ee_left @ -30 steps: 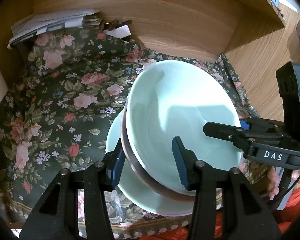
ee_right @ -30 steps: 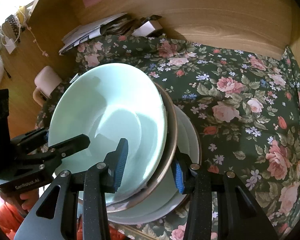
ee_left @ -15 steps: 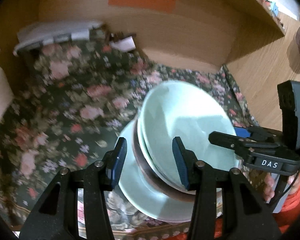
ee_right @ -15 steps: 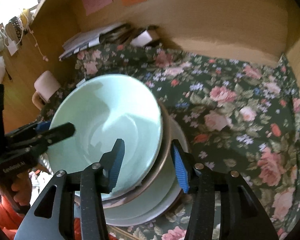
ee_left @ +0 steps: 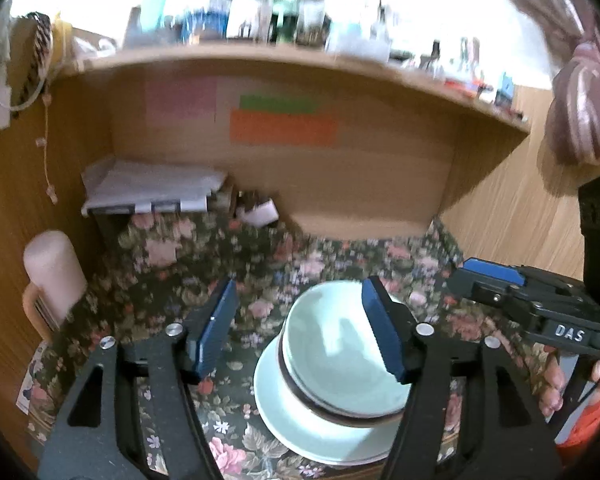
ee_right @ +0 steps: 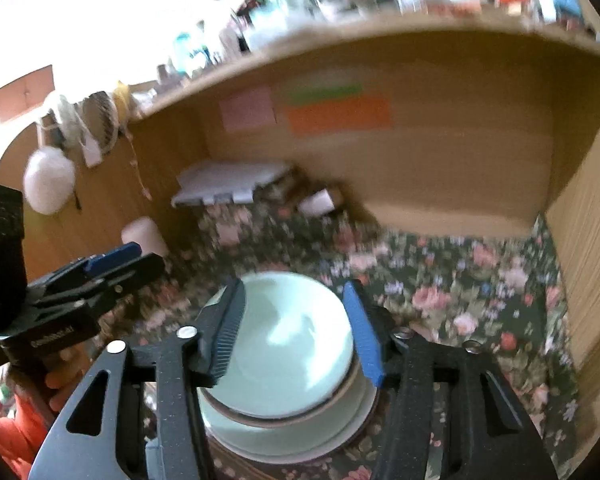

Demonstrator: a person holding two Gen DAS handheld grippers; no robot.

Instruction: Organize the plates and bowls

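Through my left wrist camera, my left gripper (ee_left: 298, 328) hangs above the floral tablecloth (ee_left: 172, 276), its jaws spread wide and holding nothing. The blue ribbed pads (ee_left: 216, 326) are hard and grooved, set on matte black fingers. The stack of dishes sits on the cloth at about 5 o'clock in this view: a pale green bowl (ee_left: 340, 356), smooth and glossy, nests in a brown-rimmed bowl (ee_left: 300, 394), and both rest on a wide pale green plate (ee_left: 284, 416). My right pad crosses in front of the bowl's rim without gripping it. At 3 o'clock my right gripper (ee_left: 484, 280) reaches in sideways, black with a blue tip; from here I cannot tell how its jaws stand. A pink cylinder (ee_left: 54, 268) stands at 9 o'clock, and a pile of white papers (ee_left: 152, 192) lies at 11 o'clock against the wooden back panel (ee_left: 380, 184).

Through my right wrist camera, that gripper (ee_right: 296, 328) also hovers with jaws parted and empty, framing the bowl (ee_right: 288, 352) at 6 o'clock. The brown rim (ee_right: 340, 400) and the plate (ee_right: 260, 446) show beneath it. At 9 o'clock the other gripper (ee_right: 120, 260) juts in, fingers close together in profile. Orange, green and pink notes (ee_right: 340, 114) are stuck to the blurred wood panel at 12 o'clock.
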